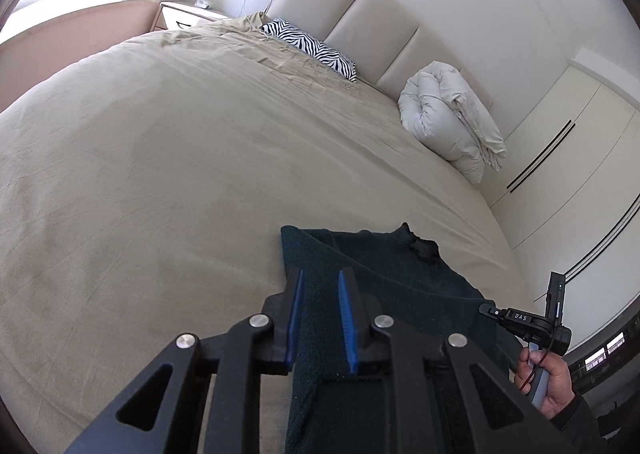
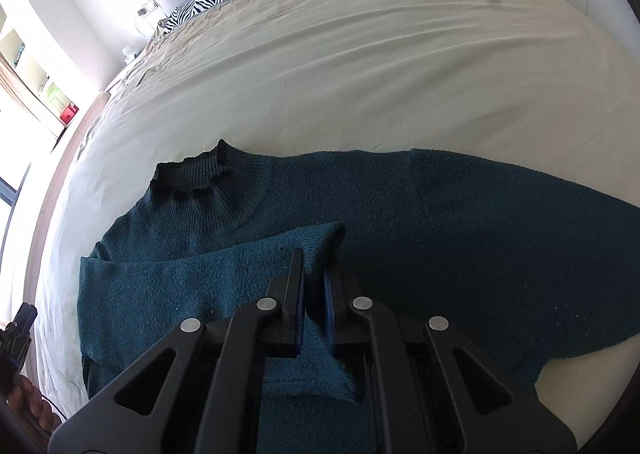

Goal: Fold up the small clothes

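A dark teal knit sweater lies flat on the beige bed sheet, its ribbed collar pointing toward the headboard. One sleeve is folded across the body. My right gripper is shut on the end of that sleeve, and the fabric bunches up between the pads and hangs below them. In the left wrist view my left gripper is over the sweater's near-left edge. Thick knit fills the gap between its blue pads and hangs beneath them. A hand holds the other gripper's handle at the lower right.
A zebra-print pillow and a rolled white duvet rest against the padded headboard. A nightstand stands at the far left, and wardrobe doors line the right. Bare sheet stretches beyond the sweater.
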`<action>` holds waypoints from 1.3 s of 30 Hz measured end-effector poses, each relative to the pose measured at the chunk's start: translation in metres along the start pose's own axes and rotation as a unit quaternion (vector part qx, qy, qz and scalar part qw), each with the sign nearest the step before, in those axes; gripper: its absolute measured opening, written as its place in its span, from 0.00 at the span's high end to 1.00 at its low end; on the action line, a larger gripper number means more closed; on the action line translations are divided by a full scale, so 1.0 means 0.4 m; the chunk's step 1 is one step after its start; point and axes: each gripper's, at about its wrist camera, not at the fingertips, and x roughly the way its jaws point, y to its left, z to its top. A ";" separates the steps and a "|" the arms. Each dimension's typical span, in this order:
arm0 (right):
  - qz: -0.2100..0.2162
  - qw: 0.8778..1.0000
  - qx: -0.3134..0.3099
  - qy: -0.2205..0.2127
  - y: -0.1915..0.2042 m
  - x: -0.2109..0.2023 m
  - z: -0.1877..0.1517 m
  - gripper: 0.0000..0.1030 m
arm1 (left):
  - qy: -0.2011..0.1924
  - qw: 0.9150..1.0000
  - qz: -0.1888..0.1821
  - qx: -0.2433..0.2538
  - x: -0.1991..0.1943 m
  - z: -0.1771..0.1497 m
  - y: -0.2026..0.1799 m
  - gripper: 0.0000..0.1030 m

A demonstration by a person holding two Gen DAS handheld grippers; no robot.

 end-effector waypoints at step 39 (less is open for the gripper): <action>0.041 0.998 0.037 0.006 -0.097 0.073 -0.042 0.90 | 0.121 0.992 -0.029 -0.023 0.297 0.000 0.062 0.97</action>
